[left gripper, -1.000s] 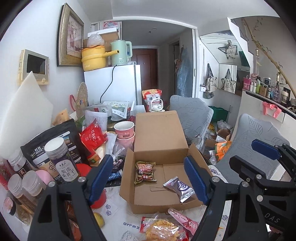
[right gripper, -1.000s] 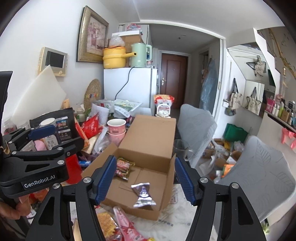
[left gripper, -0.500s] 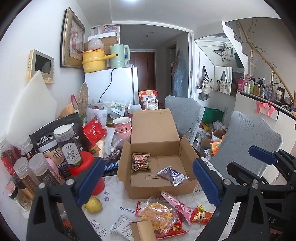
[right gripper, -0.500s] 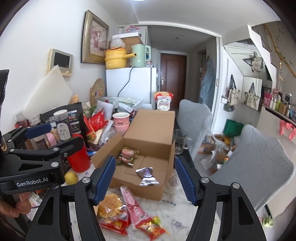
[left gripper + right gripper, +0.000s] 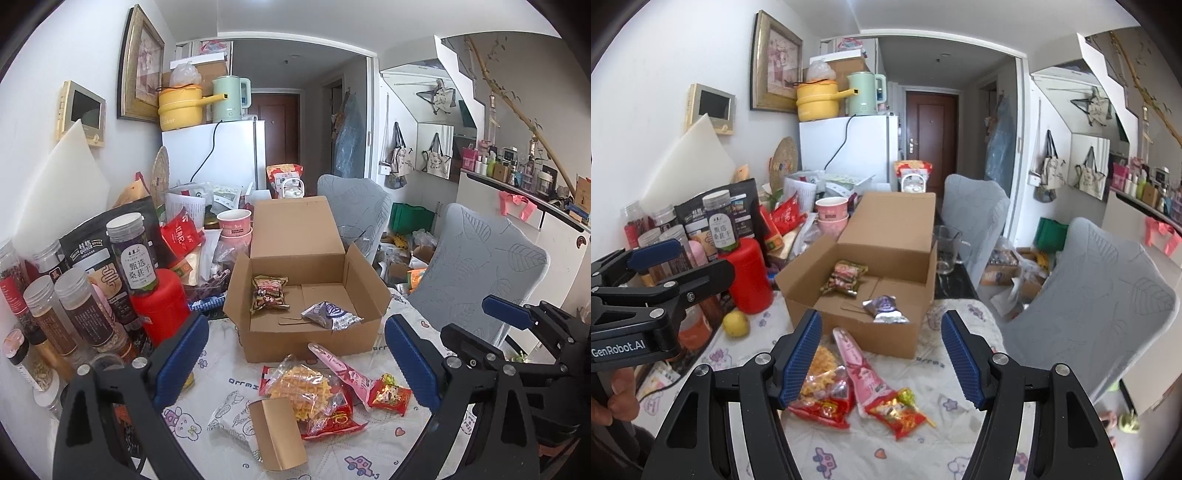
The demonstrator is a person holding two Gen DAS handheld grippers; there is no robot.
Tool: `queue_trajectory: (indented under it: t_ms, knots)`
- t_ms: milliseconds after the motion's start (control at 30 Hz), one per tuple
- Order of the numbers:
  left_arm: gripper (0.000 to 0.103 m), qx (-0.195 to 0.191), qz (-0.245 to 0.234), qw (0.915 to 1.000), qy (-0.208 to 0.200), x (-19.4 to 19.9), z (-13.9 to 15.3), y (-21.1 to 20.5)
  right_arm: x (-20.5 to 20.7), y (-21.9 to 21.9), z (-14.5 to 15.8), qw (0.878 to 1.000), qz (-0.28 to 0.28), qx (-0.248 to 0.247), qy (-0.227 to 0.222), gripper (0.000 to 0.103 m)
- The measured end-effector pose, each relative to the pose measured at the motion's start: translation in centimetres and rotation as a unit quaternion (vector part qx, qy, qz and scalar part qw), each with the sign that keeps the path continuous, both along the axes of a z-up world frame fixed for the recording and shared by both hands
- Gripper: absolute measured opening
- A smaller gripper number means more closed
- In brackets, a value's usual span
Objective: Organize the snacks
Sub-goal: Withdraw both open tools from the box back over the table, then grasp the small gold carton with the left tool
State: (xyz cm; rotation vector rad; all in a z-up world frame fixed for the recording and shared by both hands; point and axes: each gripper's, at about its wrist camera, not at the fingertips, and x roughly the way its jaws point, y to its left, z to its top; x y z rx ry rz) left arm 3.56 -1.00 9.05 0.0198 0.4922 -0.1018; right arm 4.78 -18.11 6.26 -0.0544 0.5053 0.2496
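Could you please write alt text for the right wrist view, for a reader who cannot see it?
The open, empty right gripper hangs over loose snack packets on a patterned tablecloth. Behind them stands an open cardboard box holding two packets.

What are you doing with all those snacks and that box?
A person holds a gripper in each hand and is sorting snacks into the cardboard box. Two packets already lie inside it: a dark red one and a silver one. More packets wait on the tablecloth in front of the box. The left gripper and the right gripper both hang over that pile with open, empty jaws.
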Motion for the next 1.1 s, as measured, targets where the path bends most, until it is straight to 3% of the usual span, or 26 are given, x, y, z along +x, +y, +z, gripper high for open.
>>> queue_trajectory:
  t_ms: [800,1100]
  knots:
    - [0.098,-0.039,0.018,0.9925,0.114,0.1,-9.2,2.7,-0.3,0.7,-7.7,0.996,0.037,-0.008,0.075,0.068]
    - [0.098,-0.011,0.022,0.9897,0.141,1.5,-12.8,1.9,1.5,1.0,-10.4,0.994,0.044,-0.003,0.102,0.067]
